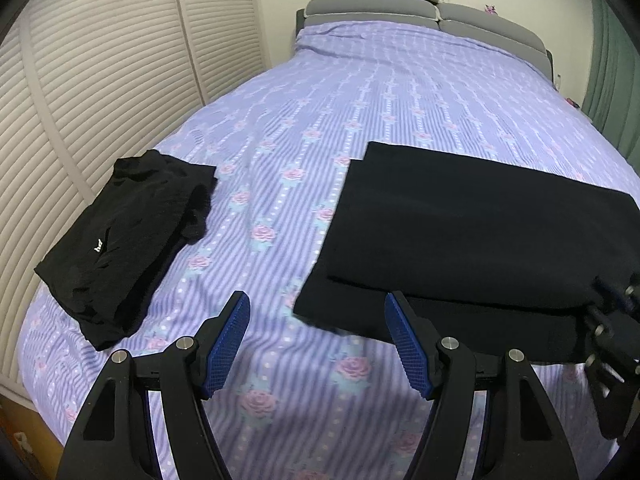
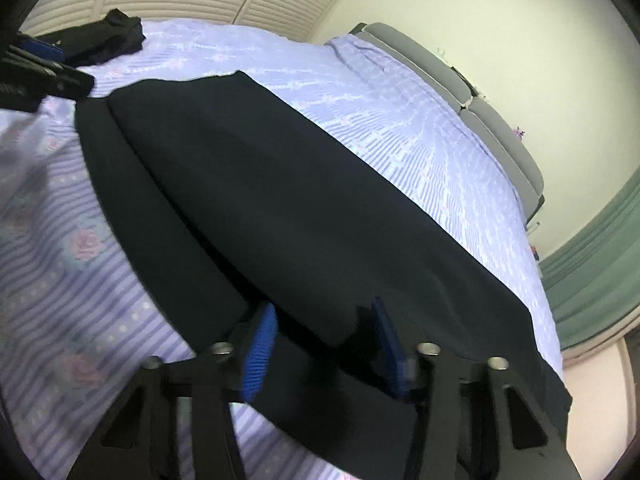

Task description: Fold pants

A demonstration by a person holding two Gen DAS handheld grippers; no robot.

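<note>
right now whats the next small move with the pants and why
Probably shut the right gripper on the near edge of the pants: its open fingers straddle that edge, while the left gripper hangs open over bare bedsheet, holding nothing.

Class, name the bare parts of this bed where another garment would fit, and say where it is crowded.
Bare sheet stretches from the headboard down to the dark pants. A bare strip runs between the pants and the folded black pile at the left. The near right edge is crowded: the right gripper sits open at the pants' fold; the left gripper hovers open nearby.
</note>
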